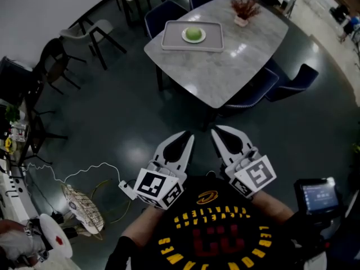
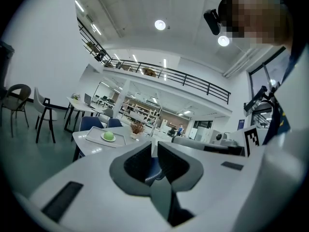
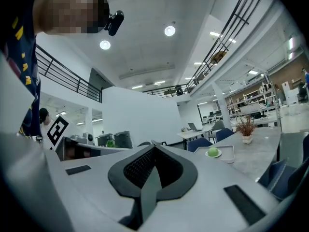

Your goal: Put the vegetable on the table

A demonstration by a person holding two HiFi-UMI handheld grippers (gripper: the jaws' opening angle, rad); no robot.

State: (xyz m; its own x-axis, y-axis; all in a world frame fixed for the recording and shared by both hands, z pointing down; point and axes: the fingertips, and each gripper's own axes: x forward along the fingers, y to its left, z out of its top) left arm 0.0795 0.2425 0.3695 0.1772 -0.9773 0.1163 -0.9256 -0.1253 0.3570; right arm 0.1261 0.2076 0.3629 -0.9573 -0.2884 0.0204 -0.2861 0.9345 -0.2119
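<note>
Vegetable (image 1: 193, 34), round and pale green, sits on a small white plate (image 1: 203, 37) in a grey tray (image 1: 174, 39) at the far end of the marble-topped bench (image 1: 225, 66). A potted plant (image 1: 244, 9) with reddish sprigs stands on the bench just beyond the tray. Dark blue chairs (image 1: 256, 91) are tucked in round the bench. Both tongs hang over the dark floor (image 1: 112, 117), well short of the bench and pointing toward it. The left tongs (image 1: 189, 134) have their tips drawn almost together, with only a sliver showing between them and nothing held. The right tongs (image 1: 218, 129) are closed tip to tip and empty too. They are held side by side, near each other but apart.
</note>
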